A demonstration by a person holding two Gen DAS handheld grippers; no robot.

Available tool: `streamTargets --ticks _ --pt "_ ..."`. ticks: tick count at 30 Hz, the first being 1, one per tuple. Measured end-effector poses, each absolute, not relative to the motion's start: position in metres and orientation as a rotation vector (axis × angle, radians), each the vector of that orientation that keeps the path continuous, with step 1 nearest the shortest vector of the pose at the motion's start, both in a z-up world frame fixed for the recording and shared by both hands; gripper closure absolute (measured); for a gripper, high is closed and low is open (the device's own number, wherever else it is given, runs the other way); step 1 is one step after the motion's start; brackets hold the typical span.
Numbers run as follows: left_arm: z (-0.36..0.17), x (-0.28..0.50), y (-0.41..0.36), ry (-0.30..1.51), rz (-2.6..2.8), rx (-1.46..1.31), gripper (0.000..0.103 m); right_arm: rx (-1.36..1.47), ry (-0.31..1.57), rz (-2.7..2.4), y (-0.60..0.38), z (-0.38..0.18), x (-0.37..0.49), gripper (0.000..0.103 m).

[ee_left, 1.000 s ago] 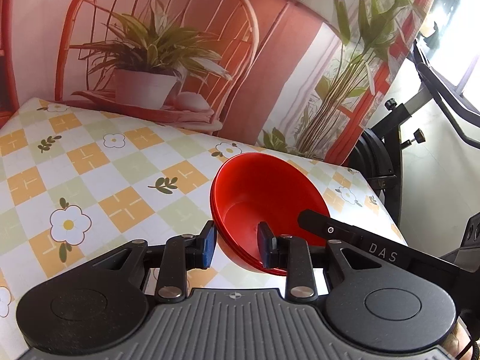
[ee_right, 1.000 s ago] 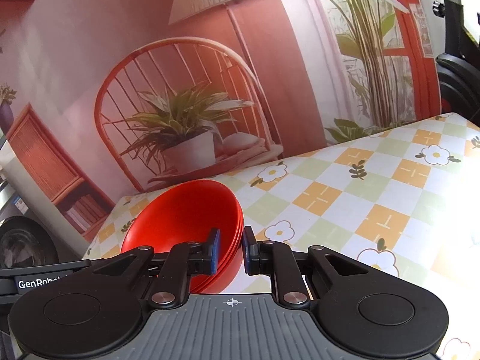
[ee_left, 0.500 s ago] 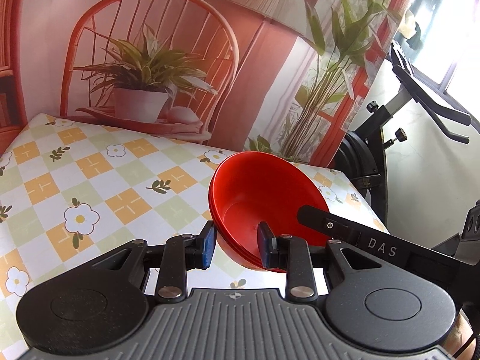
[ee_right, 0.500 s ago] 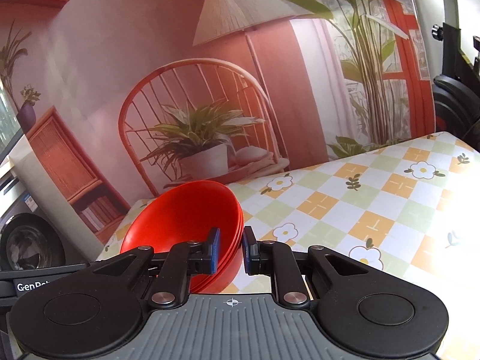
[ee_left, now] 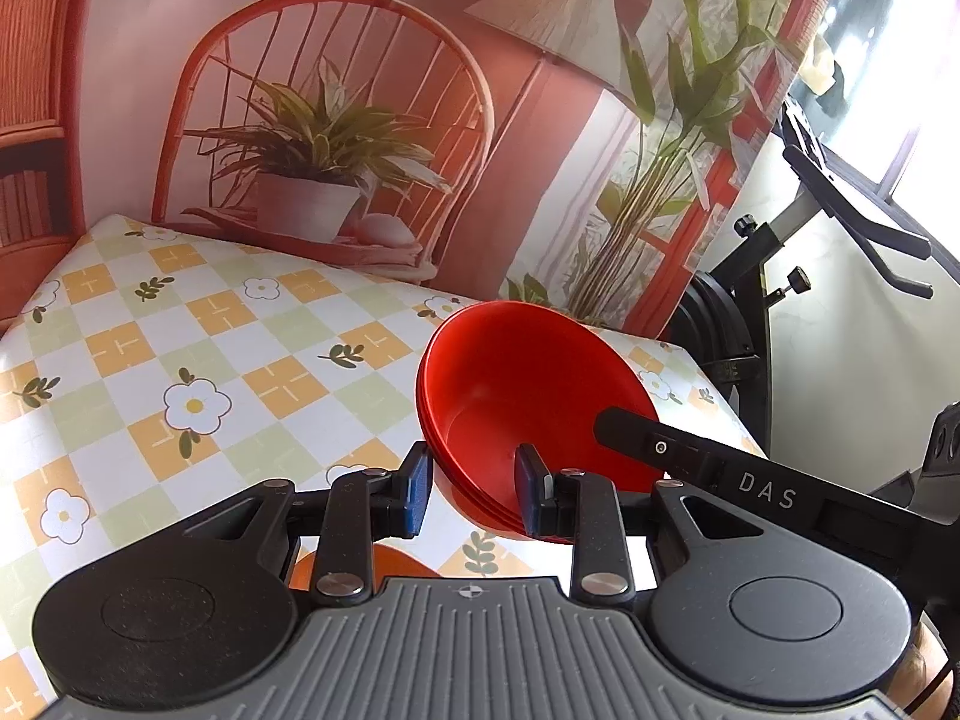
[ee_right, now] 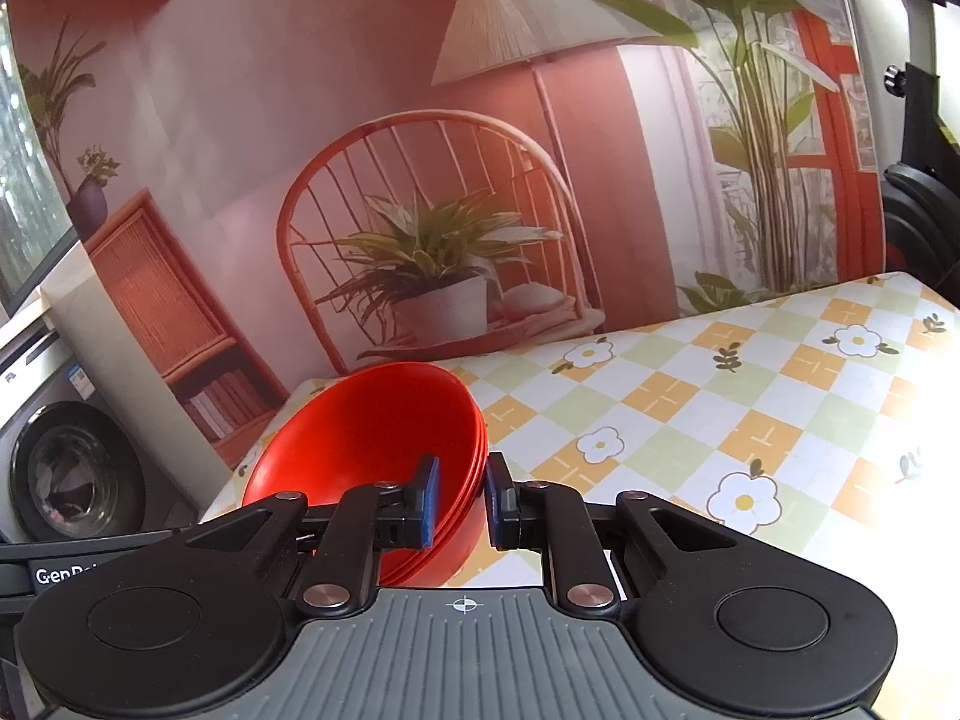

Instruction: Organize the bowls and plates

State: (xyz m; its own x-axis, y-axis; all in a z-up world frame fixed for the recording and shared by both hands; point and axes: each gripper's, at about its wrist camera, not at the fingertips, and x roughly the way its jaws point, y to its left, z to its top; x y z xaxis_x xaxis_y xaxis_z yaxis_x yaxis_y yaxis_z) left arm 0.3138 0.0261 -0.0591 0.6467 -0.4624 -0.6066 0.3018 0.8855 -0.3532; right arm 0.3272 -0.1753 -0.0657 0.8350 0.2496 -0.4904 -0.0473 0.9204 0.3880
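A stack of red bowls (ee_left: 528, 384) hangs tilted above the checked tablecloth (ee_left: 180, 360). My left gripper (ee_left: 474, 480) is shut on its near rim, one finger inside the bowl and one outside. From the opposite side, my right gripper (ee_right: 462, 492) is shut on the rim of the same red bowls (ee_right: 360, 438). The right tool's black body (ee_left: 750, 486) shows behind the stack in the left wrist view. An orange dish (ee_left: 360, 564) lies on the table under my left gripper, mostly hidden.
The flower-patterned table (ee_right: 720, 408) stretches away to a printed backdrop (ee_left: 324, 138) of a chair and plants. An exercise bike (ee_left: 810, 228) stands past the table's right edge. A washing machine (ee_right: 66, 480) stands beyond its left end.
Both grippers have risen with the bowl stack held the same way. The table now sits farther below and more of the backdrop shows.
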Motion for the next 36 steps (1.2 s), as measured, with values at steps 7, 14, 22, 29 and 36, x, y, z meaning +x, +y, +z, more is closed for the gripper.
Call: streamTargets --ticks 7,14,22,29,36 --pt "-0.062 0.306 0.037 0.76 -0.418 -0.24 0.072 0.362 0.581 0.184 -0.161 -0.07 0.32 0.088" --pt "-0.07 0.297 0.048 0.779 -0.395 -0.245 0.072 0.349 0.611 0.207 -0.149 -0.078 0.316 0.088" --pt "-0.079 0.29 0.059 0.796 -0.371 -0.242 0.072 0.338 0.641 0.228 -0.136 -0.089 0.313 0.088" --pt "-0.09 0.283 0.063 0.828 -0.363 -0.235 0.072 0.332 0.68 0.242 -0.128 -0.101 0.31 0.088" --pt "-0.101 0.278 0.071 0.861 -0.347 -0.235 0.072 0.328 0.726 0.255 -0.118 -0.115 0.308 0.088"
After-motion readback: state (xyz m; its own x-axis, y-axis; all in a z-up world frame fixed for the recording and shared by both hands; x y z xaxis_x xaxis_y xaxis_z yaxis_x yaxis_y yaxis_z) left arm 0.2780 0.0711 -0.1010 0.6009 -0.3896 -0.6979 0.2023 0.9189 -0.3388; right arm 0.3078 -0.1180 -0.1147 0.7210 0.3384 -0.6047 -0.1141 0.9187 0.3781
